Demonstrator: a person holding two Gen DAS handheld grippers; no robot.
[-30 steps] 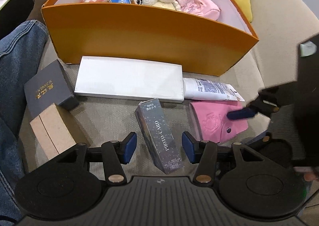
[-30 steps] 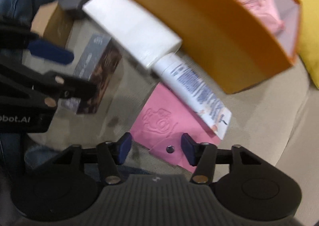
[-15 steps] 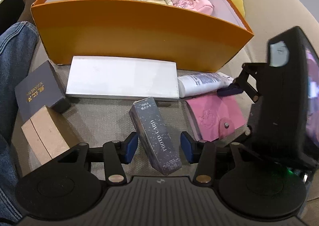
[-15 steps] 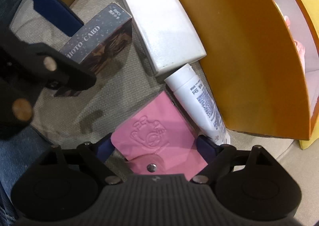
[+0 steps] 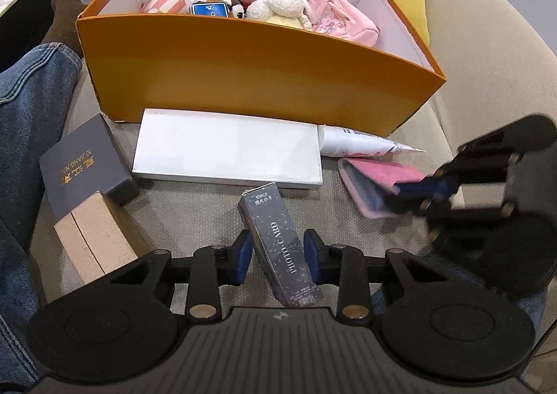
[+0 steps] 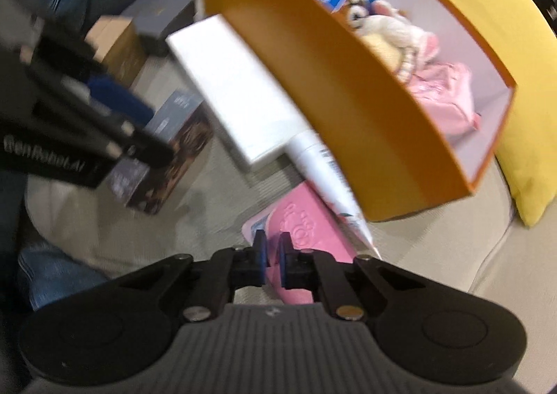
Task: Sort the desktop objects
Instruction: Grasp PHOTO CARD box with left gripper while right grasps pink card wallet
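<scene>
Both grippers steeply downward: left gripper point(image 5: 277, 256) astride photo-card box point(image 5: 282, 247), right gripper point(image 6: 272, 256) on pink wallet point(image 6: 306, 220).

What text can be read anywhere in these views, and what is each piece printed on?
"PHOTO CARD": side of the grey speckled box.
"GenRobot.AI": body of the left gripper, blurred.
Gold lettering on the dark flat box: upside down, not legible.
Print on the white tube: too small.

A storage box point(image 5: 243, 80) of soft toys point(image 5: 278, 6) sits at the back. Before it lie a flat case point(image 5: 226, 154) and, to its right, a tube point(image 5: 362, 145). A card box point(image 5: 282, 241) stands nearer, a wallet point(image 5: 376, 185) right of it.
</scene>
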